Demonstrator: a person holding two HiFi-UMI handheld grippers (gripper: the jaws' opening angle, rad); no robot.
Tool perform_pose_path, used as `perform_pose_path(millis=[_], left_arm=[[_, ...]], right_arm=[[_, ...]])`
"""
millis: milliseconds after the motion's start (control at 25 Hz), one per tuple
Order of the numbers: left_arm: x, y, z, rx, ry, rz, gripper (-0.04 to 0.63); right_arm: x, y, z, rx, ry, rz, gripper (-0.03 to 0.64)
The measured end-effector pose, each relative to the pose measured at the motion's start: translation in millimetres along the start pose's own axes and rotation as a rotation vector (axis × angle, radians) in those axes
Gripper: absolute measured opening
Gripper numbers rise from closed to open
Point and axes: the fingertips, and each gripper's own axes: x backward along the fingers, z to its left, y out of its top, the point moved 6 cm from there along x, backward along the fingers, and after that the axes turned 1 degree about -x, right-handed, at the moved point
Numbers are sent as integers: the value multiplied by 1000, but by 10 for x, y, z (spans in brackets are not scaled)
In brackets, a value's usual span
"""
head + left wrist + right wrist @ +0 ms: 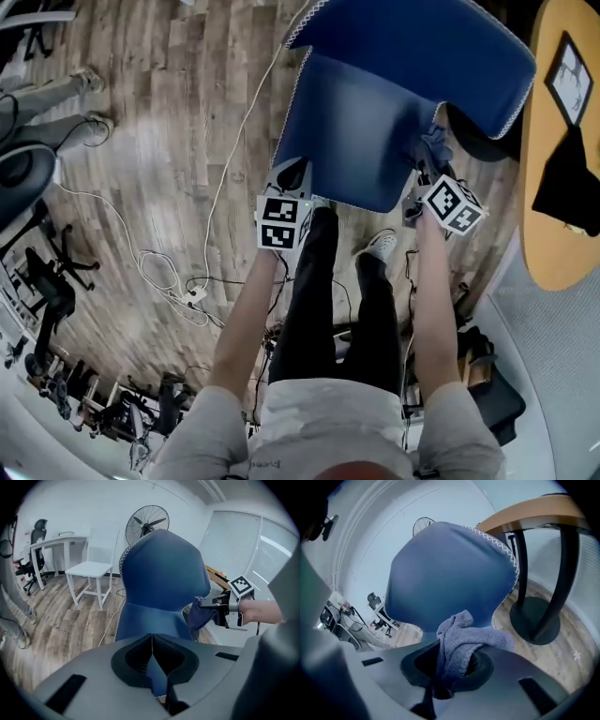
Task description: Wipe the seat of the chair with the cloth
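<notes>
Item 1, chair: blue upholstered shell with a white zigzag-stitched rim and a smooth, padded, gently dished surface. Its seat is bare and unobstructed. Judged firm under pressure, and the chair may shift if pushed. Item 2, left gripper: at the seat's front-left corner, fingers closed together on a sliver of the stitched front edge, apparently to steady the chair. Item 3, right gripper: at the seat's front-right edge, fingers clamped on the cloth. The cloth is grey-blue knitted or terry fabric, bunched into a soft wad above the fingers and not yet flat on the seat. Judged light, limp and non-fragile. It is held near 1 end, which suits wiping, but a looser trailing fold would cover more of the seat.
</notes>
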Motion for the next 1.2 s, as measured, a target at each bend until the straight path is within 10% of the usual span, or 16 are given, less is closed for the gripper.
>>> perform_pose_path(millis=[320, 1200], left_arm=[[-619, -395, 359, 55, -3, 96, 28], [-1141, -846, 656, -22, -77, 378, 28]], right_arm=[[-239, 91, -697, 32, -245, 30, 58], [-1286, -107, -1213, 11, -338, 131, 58]])
